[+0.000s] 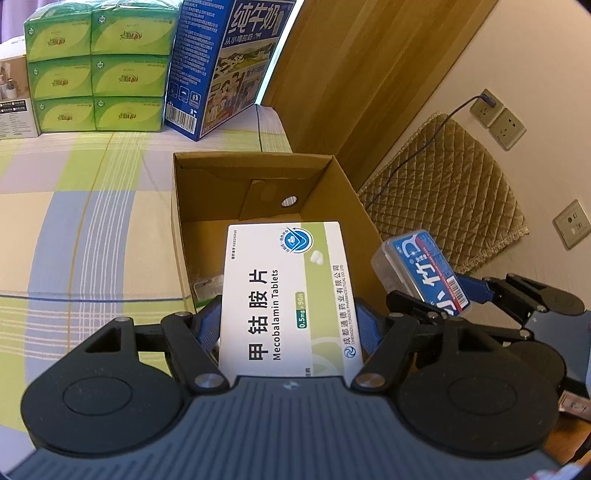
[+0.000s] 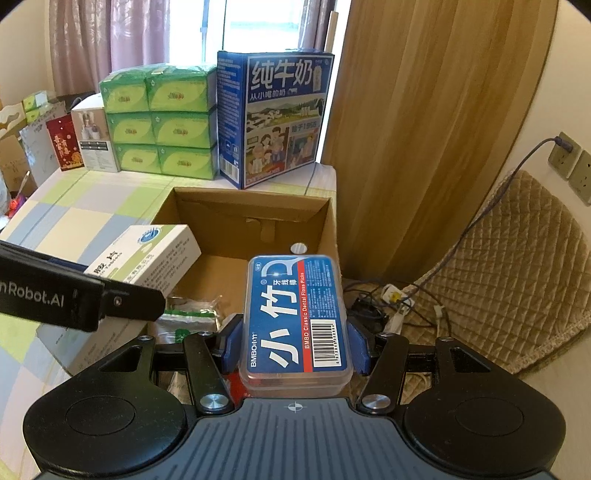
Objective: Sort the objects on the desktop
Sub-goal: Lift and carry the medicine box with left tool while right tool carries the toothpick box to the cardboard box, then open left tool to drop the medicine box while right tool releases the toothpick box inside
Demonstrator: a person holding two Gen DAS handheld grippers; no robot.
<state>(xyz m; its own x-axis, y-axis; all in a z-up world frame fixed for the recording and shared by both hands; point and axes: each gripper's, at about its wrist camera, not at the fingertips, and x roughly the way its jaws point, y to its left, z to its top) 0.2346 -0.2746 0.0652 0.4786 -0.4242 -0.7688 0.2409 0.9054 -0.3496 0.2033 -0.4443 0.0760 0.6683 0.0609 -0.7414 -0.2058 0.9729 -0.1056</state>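
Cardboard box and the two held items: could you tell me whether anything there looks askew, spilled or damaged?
Nothing stands out. The left gripper holds the tablet box and the right gripper holds the floss pick case, both intact, over the open cardboard box, which already holds a few packets.

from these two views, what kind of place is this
Most likely a room in a home: a checked cloth covers the surface, stacked tissue packs and a milk carton box stand by curtains, beside wall sockets.

Bright window backlight, fisheye-warped edges
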